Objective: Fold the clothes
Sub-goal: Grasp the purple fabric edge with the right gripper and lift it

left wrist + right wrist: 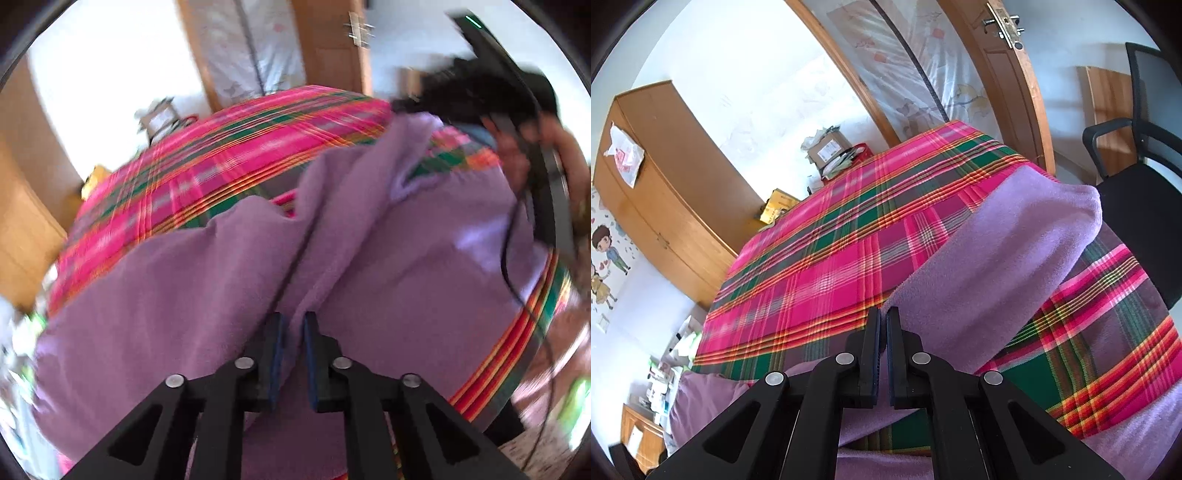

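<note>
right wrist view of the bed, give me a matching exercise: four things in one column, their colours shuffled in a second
Things:
1. fleece garment
2. bedspread
3. office chair
4. wardrobe

Colours:
A. black
B. brown wood
C. lilac
D. pink, green and orange plaid

Pairs: 1-C, 2-D, 3-A, 4-B

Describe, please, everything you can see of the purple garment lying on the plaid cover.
The purple garment is a soft, fleecy lilac fabric, rumpled and spread over the pink plaid cover. In the right wrist view one long part runs diagonally up to a rounded end. The left tongs pinch a raised fold of it; the right tongs are shut on its edge.
</note>
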`<state>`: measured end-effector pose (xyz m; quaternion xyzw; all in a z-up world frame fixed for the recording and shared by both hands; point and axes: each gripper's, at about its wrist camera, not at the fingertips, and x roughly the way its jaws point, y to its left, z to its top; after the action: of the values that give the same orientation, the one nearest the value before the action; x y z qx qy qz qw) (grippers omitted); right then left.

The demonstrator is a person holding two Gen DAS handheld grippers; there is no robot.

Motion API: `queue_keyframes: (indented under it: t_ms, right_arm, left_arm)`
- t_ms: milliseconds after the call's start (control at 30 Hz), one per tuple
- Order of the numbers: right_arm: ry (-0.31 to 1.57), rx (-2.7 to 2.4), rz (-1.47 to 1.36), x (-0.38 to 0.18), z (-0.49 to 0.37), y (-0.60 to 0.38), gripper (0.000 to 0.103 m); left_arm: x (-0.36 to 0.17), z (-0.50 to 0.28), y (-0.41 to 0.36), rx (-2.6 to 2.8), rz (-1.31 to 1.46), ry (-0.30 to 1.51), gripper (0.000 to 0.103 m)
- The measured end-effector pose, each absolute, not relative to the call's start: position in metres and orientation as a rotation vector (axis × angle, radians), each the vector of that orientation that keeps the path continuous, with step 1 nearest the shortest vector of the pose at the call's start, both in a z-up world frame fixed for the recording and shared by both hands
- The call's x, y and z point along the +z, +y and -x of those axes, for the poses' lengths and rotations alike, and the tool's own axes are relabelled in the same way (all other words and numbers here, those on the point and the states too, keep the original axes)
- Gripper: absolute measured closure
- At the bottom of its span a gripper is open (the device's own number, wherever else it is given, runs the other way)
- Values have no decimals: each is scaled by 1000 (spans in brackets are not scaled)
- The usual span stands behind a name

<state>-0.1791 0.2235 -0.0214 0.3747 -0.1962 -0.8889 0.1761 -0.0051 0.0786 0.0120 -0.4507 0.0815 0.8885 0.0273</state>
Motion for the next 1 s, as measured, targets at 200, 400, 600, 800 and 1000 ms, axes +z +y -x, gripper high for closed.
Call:
queue_keyframes:
  t_ms: [200,400,600,800,1000]
  right_arm:
    - [-556,-2524,-1033,-18,171,227,100]
    - [-568,-2543,-989,-8,156,234,100]
    - [-554,-2580,-919,10,138,241,100]
    - [-540,-2617,-881,21,120,248,100]
    - [-551,-2634,-874,23,105,252,100]
  left_arm:
    - [21,0,69,2780,1350,144,100]
    - [35,-10,64,2783,1278,84,100]
    - [50,-19,67,2777,1197,63,100]
    - [56,-27,71,2776,1162,67,100]
    - [57,-33,73,2765,1156,67,100]
